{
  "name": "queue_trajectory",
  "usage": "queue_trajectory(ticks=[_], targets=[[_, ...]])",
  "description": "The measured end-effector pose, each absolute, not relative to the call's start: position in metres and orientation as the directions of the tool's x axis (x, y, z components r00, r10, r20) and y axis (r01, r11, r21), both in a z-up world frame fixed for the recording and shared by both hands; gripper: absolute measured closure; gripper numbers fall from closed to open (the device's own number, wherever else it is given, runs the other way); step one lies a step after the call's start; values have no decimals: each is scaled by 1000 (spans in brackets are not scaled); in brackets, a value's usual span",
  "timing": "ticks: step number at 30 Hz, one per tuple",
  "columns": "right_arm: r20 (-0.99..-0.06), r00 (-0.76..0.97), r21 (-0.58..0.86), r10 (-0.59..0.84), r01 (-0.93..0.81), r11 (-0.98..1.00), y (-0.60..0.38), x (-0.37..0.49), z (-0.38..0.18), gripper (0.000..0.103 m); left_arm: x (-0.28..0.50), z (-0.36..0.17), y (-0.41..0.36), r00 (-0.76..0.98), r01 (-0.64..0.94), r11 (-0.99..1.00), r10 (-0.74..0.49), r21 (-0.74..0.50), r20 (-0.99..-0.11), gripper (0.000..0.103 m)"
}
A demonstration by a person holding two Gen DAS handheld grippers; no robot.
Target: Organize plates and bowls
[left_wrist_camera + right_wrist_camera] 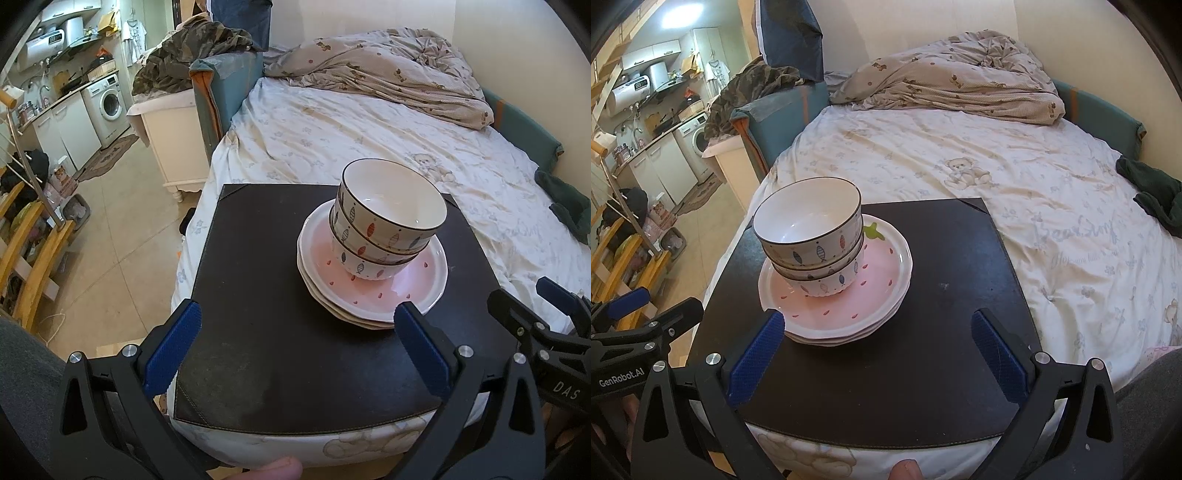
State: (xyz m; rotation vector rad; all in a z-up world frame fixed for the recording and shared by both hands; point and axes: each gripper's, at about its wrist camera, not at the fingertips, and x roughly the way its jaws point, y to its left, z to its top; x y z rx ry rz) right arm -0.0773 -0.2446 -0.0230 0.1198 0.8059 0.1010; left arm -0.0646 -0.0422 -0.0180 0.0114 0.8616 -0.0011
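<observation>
- While the left wrist view looks down on the bed (332, 122), a black mat (258, 295) lies at the bed's near edge carrying everything: nested bowls (388, 221) sit on a stack of pink plates (417, 291) toward the mat's right side.
- Left gripper (295, 347) hangs wide open over the mat's near edge, empty; its right finger shows just beside the plate rim. Right gripper (546, 325) pokes in at the right edge; its state is unclear from here.
- From the right wrist view, the same bowls (812, 236) and plates (879, 291) sit toward the mat's (923, 332) left side, bowls off-centre on the top plate.
- Right gripper (875, 350) is also spread open and empty, left finger near the plate rim.
- Risk, as I judge it: the mat rests on soft bedding, so a push on the rim could tilt the pile and slide the bowls; glazed ware may slip from a shallow pinch.
</observation>
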Motion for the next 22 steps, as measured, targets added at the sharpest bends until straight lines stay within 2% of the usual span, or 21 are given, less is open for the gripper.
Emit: queue_trajectory(ticks=[22], targets=[[-721, 679, 151, 134, -35, 988, -248, -76, -25, 0, -65, -20, -42, 648, 8, 1000, 10, 21, -762, 0]])
